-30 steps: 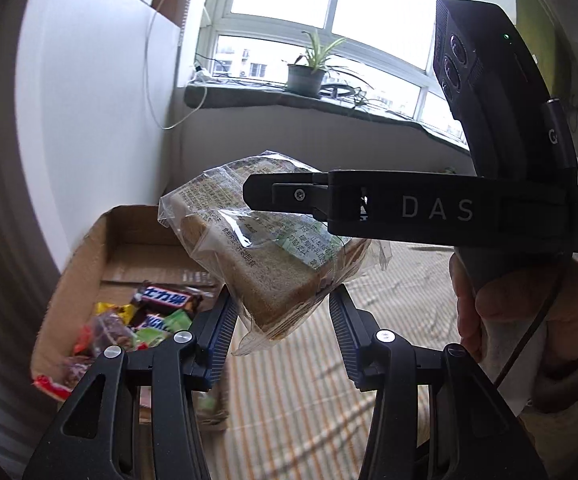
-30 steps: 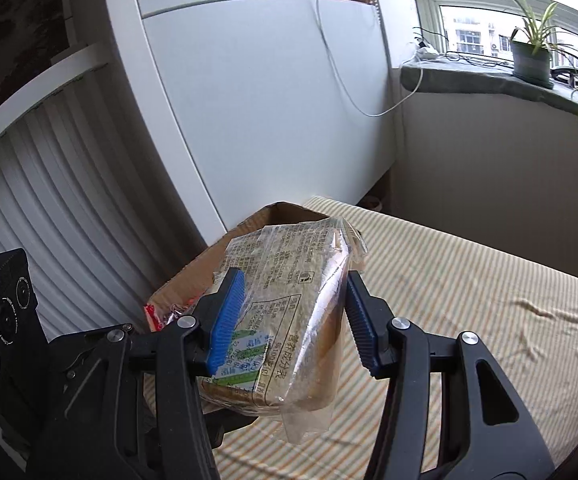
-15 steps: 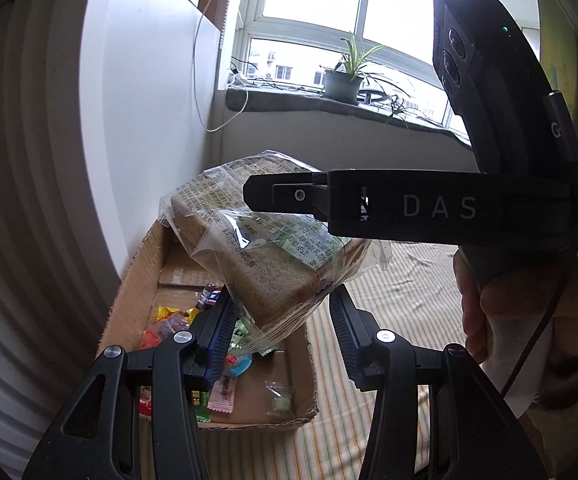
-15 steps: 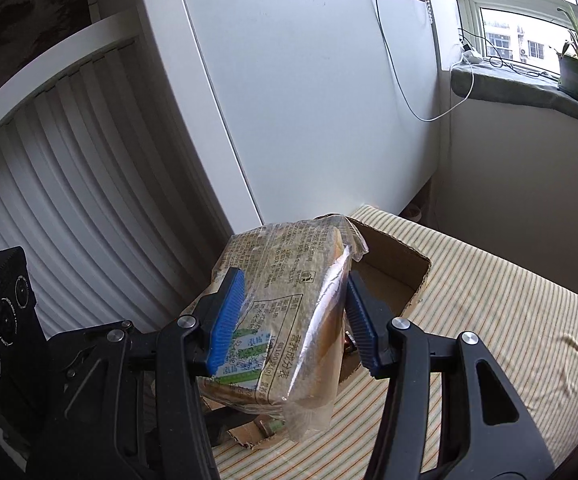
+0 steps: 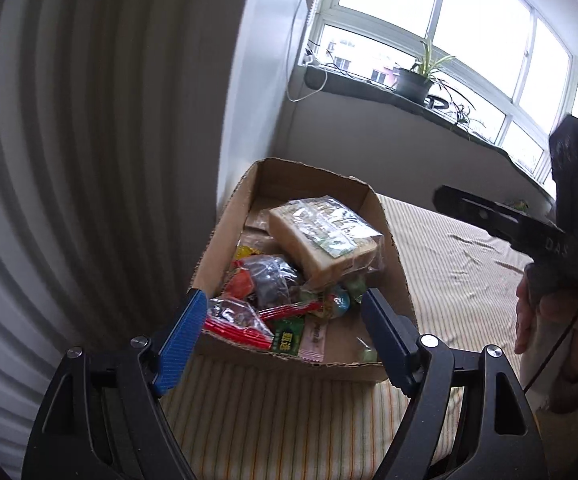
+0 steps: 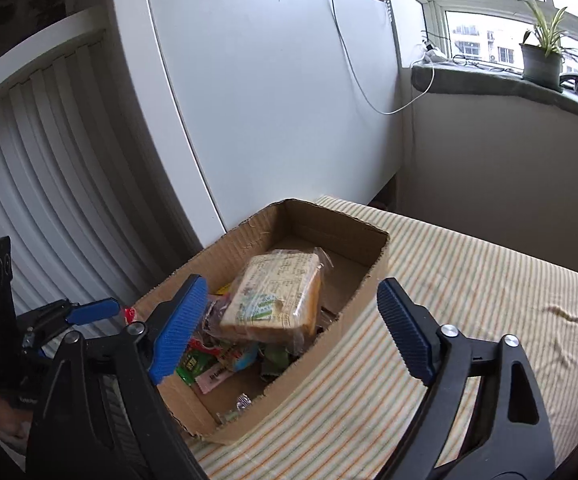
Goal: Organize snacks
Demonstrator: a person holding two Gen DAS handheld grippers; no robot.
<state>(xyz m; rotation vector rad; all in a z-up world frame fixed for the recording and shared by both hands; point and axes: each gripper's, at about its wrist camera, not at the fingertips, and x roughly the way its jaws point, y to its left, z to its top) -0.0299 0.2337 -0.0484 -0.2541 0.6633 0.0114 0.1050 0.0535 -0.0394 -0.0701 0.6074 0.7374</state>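
Note:
A clear-wrapped loaf of sliced bread [image 5: 321,236] [image 6: 277,296] lies tilted inside the open cardboard box [image 5: 317,168] [image 6: 329,208], on top of several small colourful snack packets [image 5: 265,284] [image 6: 209,360]. My left gripper [image 5: 285,336] hangs above the box's near end, jaws opening, nothing pressed between its blue pads. My right gripper [image 6: 293,316] hovers over the box's side, jaws also opening and empty. The bread lies below and beyond both pairs of fingers. A hand [image 5: 537,320] holds the right gripper at the right edge of the left wrist view.
The box stands on a striped cloth [image 5: 449,272] [image 6: 469,280], close against a white cabinet [image 6: 269,100] and a ribbed white panel [image 5: 89,160]. A windowsill with a potted plant [image 6: 541,60] and a hanging white cable [image 6: 369,92] lies beyond.
Both grippers were shut on the bread package held in the air; their jaws have widened and the bread now lies in the box. The left view has swung over the box.

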